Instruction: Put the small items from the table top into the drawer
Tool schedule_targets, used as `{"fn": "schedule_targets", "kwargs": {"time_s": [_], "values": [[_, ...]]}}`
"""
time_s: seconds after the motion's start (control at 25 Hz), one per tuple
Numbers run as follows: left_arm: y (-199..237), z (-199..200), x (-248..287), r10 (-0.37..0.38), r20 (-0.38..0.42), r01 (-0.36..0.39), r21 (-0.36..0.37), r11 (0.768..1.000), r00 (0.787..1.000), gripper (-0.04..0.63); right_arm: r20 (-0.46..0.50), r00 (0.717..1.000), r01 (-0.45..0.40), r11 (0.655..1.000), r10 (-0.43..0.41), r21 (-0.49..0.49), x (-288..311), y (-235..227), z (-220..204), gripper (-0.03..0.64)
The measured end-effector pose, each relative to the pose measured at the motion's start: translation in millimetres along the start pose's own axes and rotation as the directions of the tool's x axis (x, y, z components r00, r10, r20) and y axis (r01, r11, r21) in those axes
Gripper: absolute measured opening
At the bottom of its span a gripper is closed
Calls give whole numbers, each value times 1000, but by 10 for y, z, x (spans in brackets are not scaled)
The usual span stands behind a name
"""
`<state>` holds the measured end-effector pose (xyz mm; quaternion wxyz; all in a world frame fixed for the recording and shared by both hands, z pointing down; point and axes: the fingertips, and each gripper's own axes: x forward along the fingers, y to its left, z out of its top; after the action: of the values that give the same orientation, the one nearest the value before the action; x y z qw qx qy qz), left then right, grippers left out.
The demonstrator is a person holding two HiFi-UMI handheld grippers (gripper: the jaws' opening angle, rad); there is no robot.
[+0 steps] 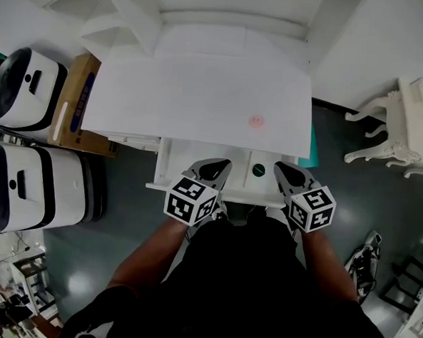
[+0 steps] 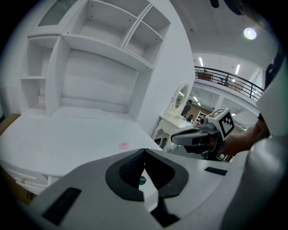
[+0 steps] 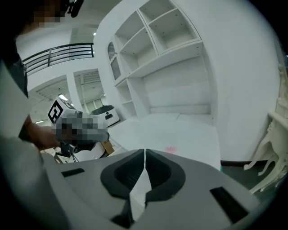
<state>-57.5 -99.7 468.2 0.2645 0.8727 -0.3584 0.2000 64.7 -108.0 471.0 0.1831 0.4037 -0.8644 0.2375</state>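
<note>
Nearest the head camera are the person's dark torso (image 1: 247,288) and bare forearms, reaching toward a white desk. Its tabletop (image 1: 195,92) fills the middle of the view, with white shelving rising at the back. Below its front edge, the drawer (image 1: 163,162) stands pulled out.

Both claws hover over the open drawer, pointing toward the desk. The left claw (image 1: 222,163) has its jaws pressed together with nothing between them. The right claw (image 1: 282,167) is likewise closed and empty.

A small pink item (image 1: 256,121) lies flat on the tabletop close to the front edge and right of the middle. It is beyond both claw tips, roughly between their lines, and touches neither. It looks round, so no long axis or heading can be told.

A smaller green item (image 1: 258,170) sits inside the drawer between the two claw tips, nearer the right one and apart from both. It is also round, with no direction to read.
</note>
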Motion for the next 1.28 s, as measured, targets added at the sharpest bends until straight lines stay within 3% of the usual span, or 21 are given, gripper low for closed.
{"fn": "schedule_targets", "kwargs": {"time_s": [0.44,1.28], "values": [[-44,0,20,-23,-7,23,16,1000,1000,3,26,997,78,997,-78,-2,-171,-147,110,34],[-114,88,88,-22,-16,23,57,998,1000,3,23,995,100,993,-102,55,-272,-234,52,34]]}}
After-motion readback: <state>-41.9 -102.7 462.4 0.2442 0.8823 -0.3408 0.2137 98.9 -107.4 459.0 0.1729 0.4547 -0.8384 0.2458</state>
